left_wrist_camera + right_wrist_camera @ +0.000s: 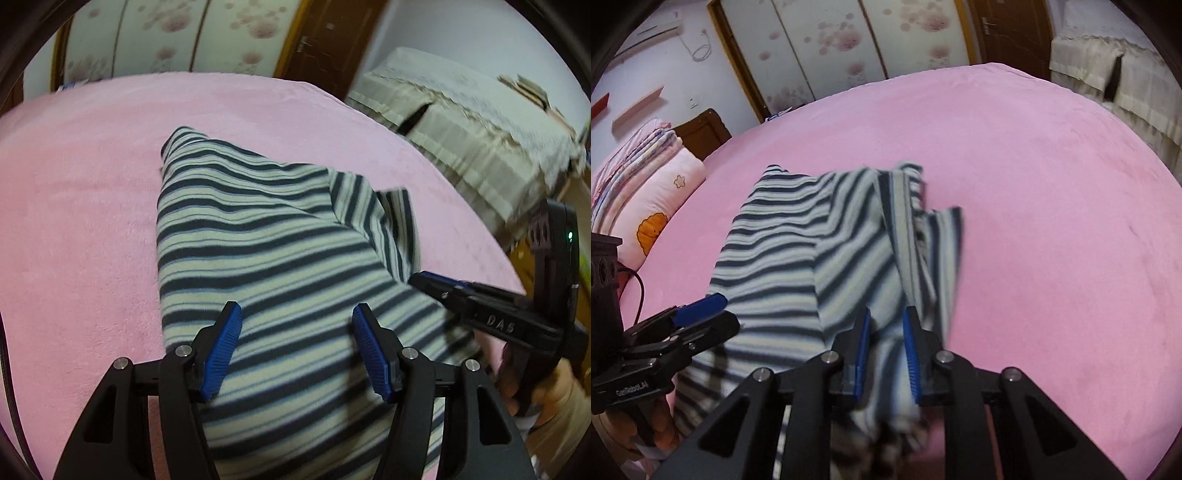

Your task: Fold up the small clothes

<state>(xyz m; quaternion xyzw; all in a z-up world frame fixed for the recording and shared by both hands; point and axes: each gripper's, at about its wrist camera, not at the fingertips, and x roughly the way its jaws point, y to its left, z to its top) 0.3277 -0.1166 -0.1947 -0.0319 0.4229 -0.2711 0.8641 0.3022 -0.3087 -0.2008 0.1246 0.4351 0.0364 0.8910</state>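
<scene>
A grey and dark striped garment (258,229) (775,221) lies partly folded on the pink bed cover (74,184) (1052,221). Its right side is bunched and drawn up into a ridge. My right gripper (887,312) is shut on that bunched striped cloth, which fills the narrow gap between the blue pads. The left wrist view shows it (417,278) at the garment's right fold. My left gripper (295,308) hovers over the near left part of the garment, open, with its pads wide apart. It shows side-on (727,310) in the right wrist view.
Stacked pillows and folded bedding (657,184) sit at the bed's left end. Floral wardrobe doors (831,48) and a brown door (1008,29) stand behind the bed. Cloth-covered furniture (461,122) lies beyond the right edge. A hand (554,398) grips the right tool.
</scene>
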